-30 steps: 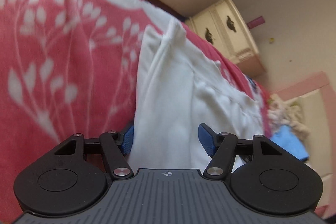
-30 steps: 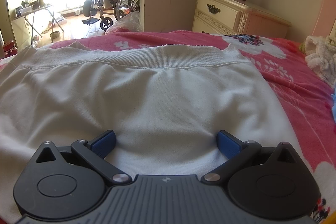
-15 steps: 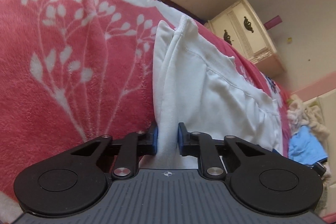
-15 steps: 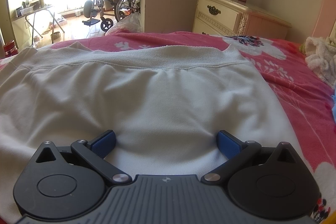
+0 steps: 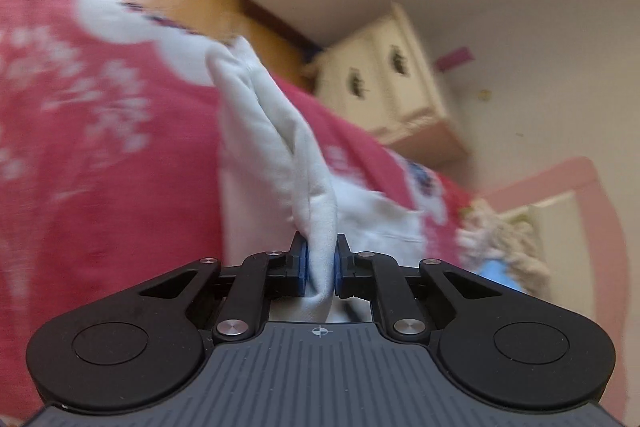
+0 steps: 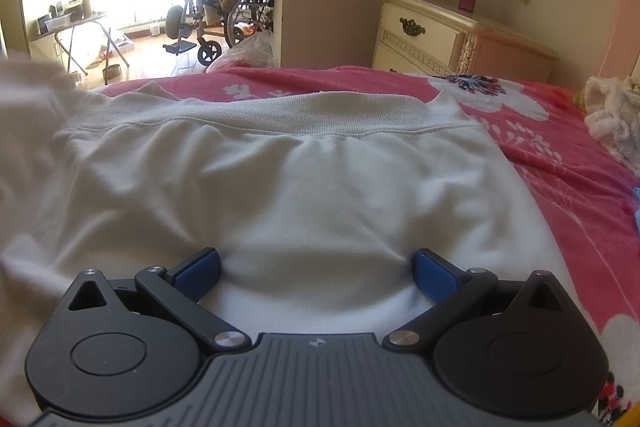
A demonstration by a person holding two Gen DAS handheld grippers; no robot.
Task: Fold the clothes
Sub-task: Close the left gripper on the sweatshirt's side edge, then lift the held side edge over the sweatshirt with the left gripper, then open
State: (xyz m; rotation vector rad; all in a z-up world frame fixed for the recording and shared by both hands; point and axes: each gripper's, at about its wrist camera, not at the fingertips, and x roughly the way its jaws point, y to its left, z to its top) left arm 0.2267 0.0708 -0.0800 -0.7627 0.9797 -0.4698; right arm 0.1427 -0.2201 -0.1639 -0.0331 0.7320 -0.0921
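Sweatshirt [image 6: 312, 195], white, spread on the pink bedspread [image 6: 560, 163], may slip from the left gripper [image 5: 320, 267], whose jaws are closing on a bunched fold, or drag askew, because the right gripper [image 6: 316, 269] rests spread, pinching nothing.

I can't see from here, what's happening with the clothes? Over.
Left gripper closing on white top, fabric pinched. Right gripper open over it. Nothing in the way.
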